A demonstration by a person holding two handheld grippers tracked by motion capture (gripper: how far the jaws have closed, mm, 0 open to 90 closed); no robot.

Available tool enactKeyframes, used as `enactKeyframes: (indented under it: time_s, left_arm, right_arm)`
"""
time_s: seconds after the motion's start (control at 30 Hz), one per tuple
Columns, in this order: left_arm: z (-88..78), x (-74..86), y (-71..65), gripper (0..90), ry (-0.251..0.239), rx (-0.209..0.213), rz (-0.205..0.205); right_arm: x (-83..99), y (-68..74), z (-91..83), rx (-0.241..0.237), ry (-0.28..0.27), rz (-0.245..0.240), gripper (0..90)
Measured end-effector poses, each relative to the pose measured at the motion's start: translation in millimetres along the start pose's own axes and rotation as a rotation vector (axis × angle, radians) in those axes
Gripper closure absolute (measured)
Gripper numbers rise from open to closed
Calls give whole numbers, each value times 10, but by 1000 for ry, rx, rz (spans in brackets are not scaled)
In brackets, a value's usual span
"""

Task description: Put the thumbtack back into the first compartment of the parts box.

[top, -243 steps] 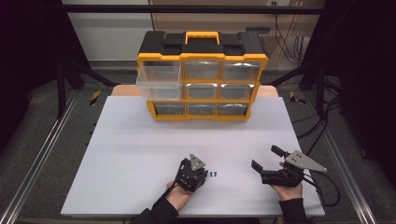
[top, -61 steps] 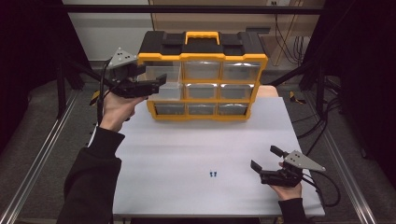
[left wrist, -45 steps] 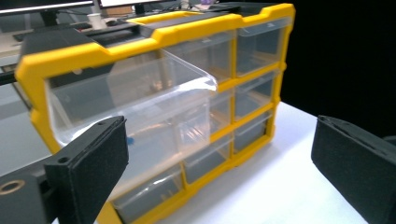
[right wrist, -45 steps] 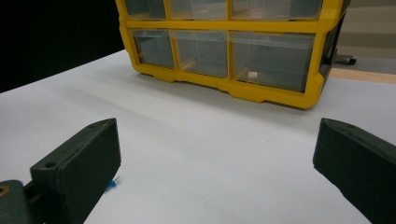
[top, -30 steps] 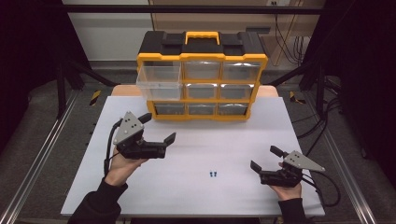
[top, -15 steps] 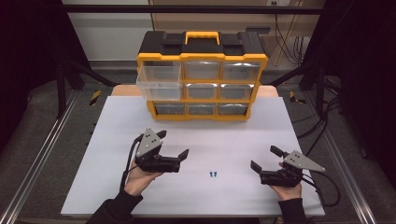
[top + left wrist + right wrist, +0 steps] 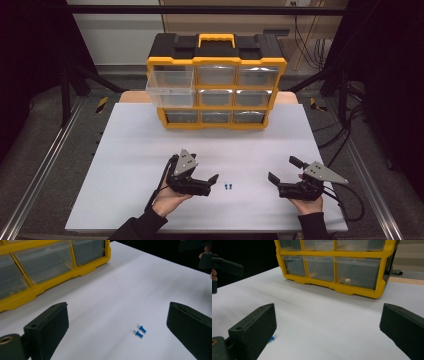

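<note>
Where the high view spread widest, a smooth matte white table (image 7: 125, 150) filled the middle and lower frame, its surface flat and unmarked. At the upper centre stood a boxy yellow plastic organizer (image 7: 216, 82) with a black lid and a yellow handle, its front a grid of clear, glossy drawers; the upper-left drawer (image 7: 170, 88) stuck out from the frame, a transparent rectangular tub.

At lower centre-left, the left gripper (image 7: 212, 182) lay in a hand, black and angular, a grey three-cornered plate on top, its jaws parted wide. At lower right, the right gripper (image 7: 281, 171) sat in the other hand, likewise black with a grey plate, its jaws also spread apart.

Between the two grippers, just right of the left one, lay two tiny blue pushpins (image 7: 229, 187) side by side on the table; the left gripper view showed their blue plastic heads and thin metal points (image 7: 139, 331), lying between its blocky matte jaws.
</note>
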State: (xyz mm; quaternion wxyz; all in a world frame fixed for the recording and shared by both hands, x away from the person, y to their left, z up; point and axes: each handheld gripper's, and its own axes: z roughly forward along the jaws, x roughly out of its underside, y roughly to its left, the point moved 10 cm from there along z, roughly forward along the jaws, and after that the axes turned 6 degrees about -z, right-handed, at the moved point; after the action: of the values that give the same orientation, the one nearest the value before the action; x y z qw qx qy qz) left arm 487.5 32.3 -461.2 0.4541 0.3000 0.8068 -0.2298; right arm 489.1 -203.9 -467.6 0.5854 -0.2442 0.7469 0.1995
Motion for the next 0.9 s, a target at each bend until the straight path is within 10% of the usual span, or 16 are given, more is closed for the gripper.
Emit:
enactKeyframes:
  time_s: [0.6, 0.9]
  left_arm:
    - [445, 397, -79, 74, 130, -19, -41]
    - [593, 535, -157, 233, 181, -12, -80]
  right_arm:
    - [-3, -7, 2, -1, -2, -7, 14]
    - [-9, 0, -5, -1, -2, 6, 14]
